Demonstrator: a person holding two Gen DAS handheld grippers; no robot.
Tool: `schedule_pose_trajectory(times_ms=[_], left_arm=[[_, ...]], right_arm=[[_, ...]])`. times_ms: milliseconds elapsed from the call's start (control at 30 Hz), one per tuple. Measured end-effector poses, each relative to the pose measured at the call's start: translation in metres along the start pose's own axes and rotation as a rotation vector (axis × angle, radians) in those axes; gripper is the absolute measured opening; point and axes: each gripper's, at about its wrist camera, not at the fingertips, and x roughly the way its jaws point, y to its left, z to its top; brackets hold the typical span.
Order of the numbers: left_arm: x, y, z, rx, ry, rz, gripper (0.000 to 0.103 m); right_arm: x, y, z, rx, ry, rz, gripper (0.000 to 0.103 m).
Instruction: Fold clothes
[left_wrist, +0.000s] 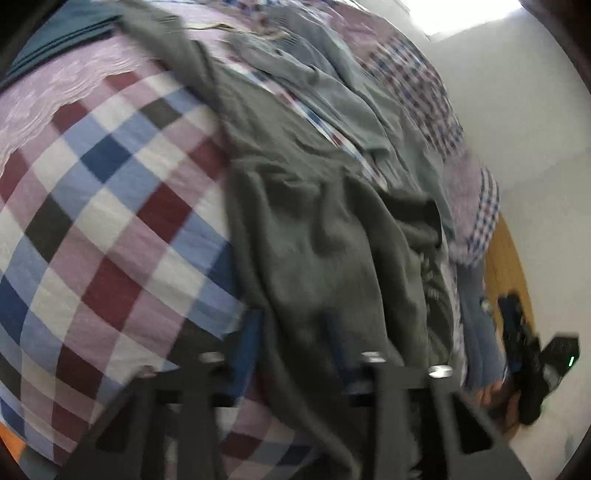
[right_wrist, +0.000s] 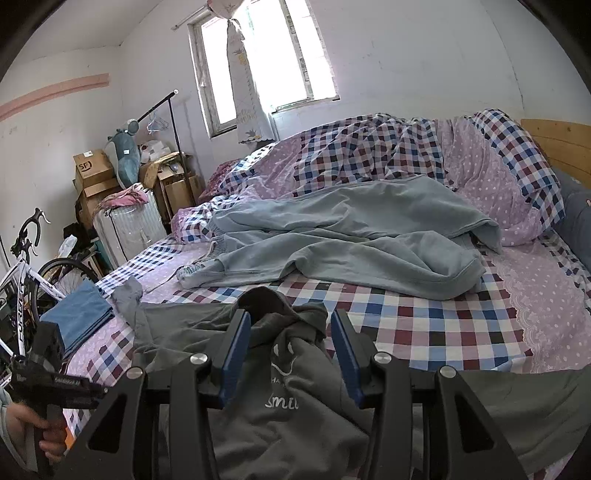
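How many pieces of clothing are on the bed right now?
3: a dark grey hoodie nearest, a light sweatshirt mid-bed, a folded blue piece at the left edge. More may hide under the quilt.

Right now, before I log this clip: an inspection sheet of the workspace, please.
Surface: bed with checked sheet, rumpled quilt at the far side.
Job's things: dark grey hoodie spread unfolded at the near edge; light blue sweatshirt crumpled behind it; folded blue cloth at the bed's left edge.
Clutter: nothing seen on the bed besides clothes.
Grippers: right gripper open over the hoodie's hood; left gripper blurred, over grey fabric, grip unclear.
Cables: nothing seen.
Surroundings: window, cardboard boxes, suitcase, bicycle, wooden headboard.
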Motion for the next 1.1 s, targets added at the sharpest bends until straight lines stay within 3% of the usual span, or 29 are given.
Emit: schedule_pose_trajectory(times_ms=[67,133,200,333,500,633,667,767,800,833,1000,1100], left_arm=[[0.002,0.007,0.003,-0.029,-0.007,-0.015,0.023],[0.003,0.01,0.003,-0.04,-0.012,-0.02,0.011],[-0.003,0.011,0.005,-0.042,-0.045,-0.027,0.006],[-0.026,0.007,0.018,-0.024,-0.167,-0.029,0.004],[-0.037,0.005,0.047,-0.027,-0.225,-0.023,0.003],[-0.053,0.011,0.072,-0.067,-0.292,0.03,0.003],[-0.056,0.015,0.077,-0.081,-0.297,0.052,0.004],[-0.035,0.03,0.084,-0.124,-0.172,0.149,0.005],[-0.029,0.035,0.085,-0.139,-0.131,0.18,0.008],[-0.027,0.041,0.082,-0.161,-0.11,0.193,0.019],[-0.048,0.047,0.066,-0.166,-0.184,0.178,0.061],[-0.057,0.046,0.05,-0.133,-0.202,0.178,0.063]], right_arm=[[0.0,0.001,0.0,-0.004,-0.001,-0.001,0.049],[0.0,0.001,0.0,-0.005,-0.001,-0.003,0.049],[0.001,0.0,0.0,0.003,0.001,-0.004,0.049],[0.002,-0.001,0.0,0.005,0.003,-0.006,0.049],[0.004,-0.001,0.0,0.006,0.008,-0.005,0.049],[0.005,-0.003,0.0,0.01,0.011,-0.01,0.049],[0.005,-0.005,0.001,0.013,0.013,-0.014,0.049],[0.006,-0.013,0.001,0.021,0.019,-0.04,0.049],[0.006,-0.017,0.002,0.026,0.02,-0.051,0.049],[0.005,-0.023,0.002,0.038,0.024,-0.06,0.049],[0.001,-0.055,-0.003,0.131,0.068,-0.068,0.05],[-0.006,-0.061,-0.012,0.141,0.107,-0.062,0.05]])
